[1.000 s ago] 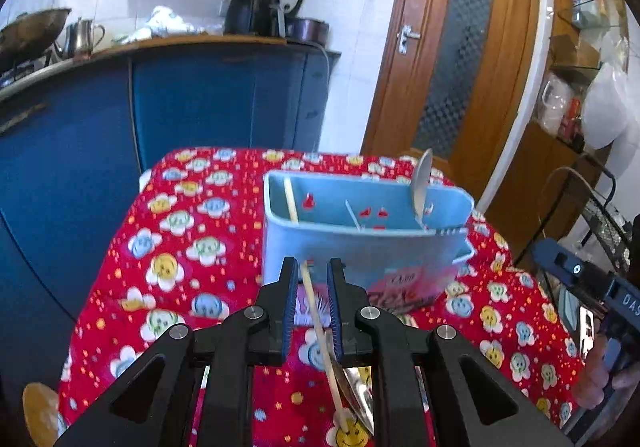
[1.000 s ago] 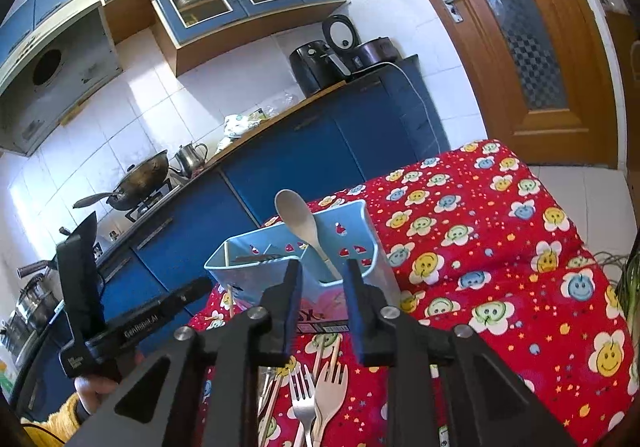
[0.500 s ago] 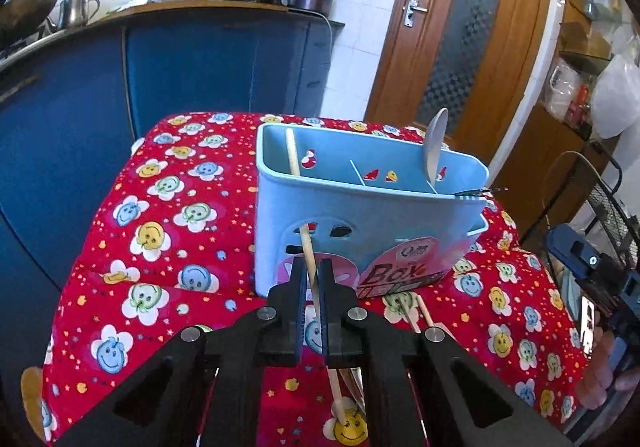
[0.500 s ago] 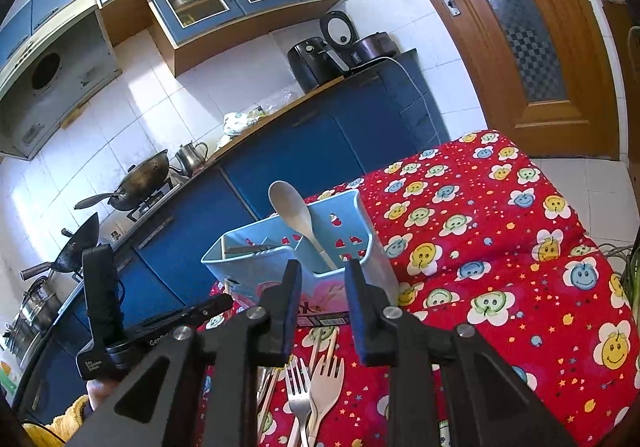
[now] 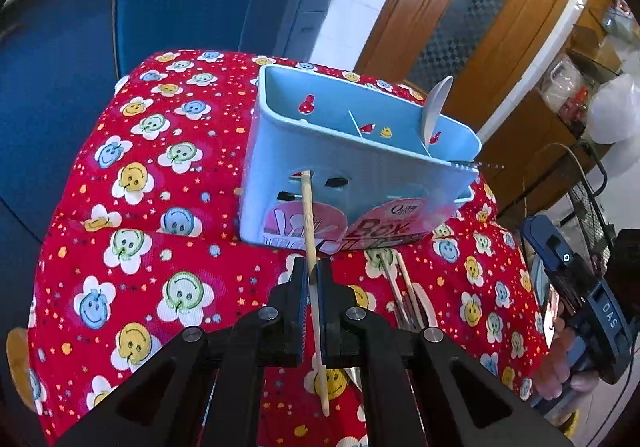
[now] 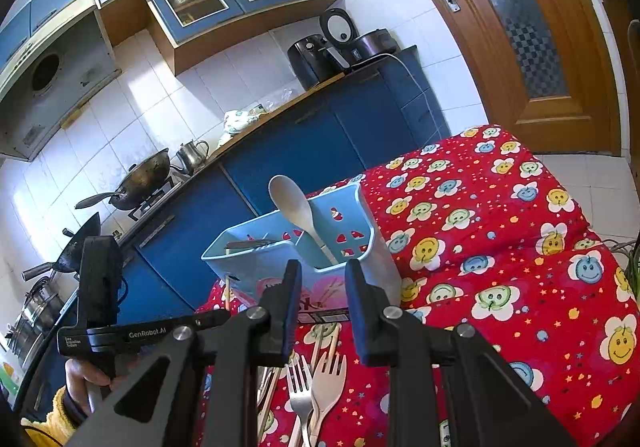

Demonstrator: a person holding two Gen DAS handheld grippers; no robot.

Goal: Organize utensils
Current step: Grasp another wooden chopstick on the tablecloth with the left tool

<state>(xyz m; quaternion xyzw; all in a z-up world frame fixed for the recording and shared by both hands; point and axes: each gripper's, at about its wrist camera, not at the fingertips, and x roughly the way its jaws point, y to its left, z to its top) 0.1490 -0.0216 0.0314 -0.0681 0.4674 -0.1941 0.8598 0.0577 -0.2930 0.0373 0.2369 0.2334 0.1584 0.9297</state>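
Left wrist view: the left gripper (image 5: 311,287) clamps a wooden chopstick (image 5: 310,223) in front of the blue utensil holder (image 5: 320,167) on the red flowered tablecloth (image 5: 160,247). Right wrist view: the right gripper (image 6: 322,311) hangs part-open and empty over a metal fork (image 6: 299,387) and a wooden fork (image 6: 326,383); a wooden spoon (image 6: 292,207) stands in the holder.

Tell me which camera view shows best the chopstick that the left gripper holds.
The left wrist view: the chopstick runs between the left gripper's shut fingers. The right wrist view shows only its thin tip beside the blue box.
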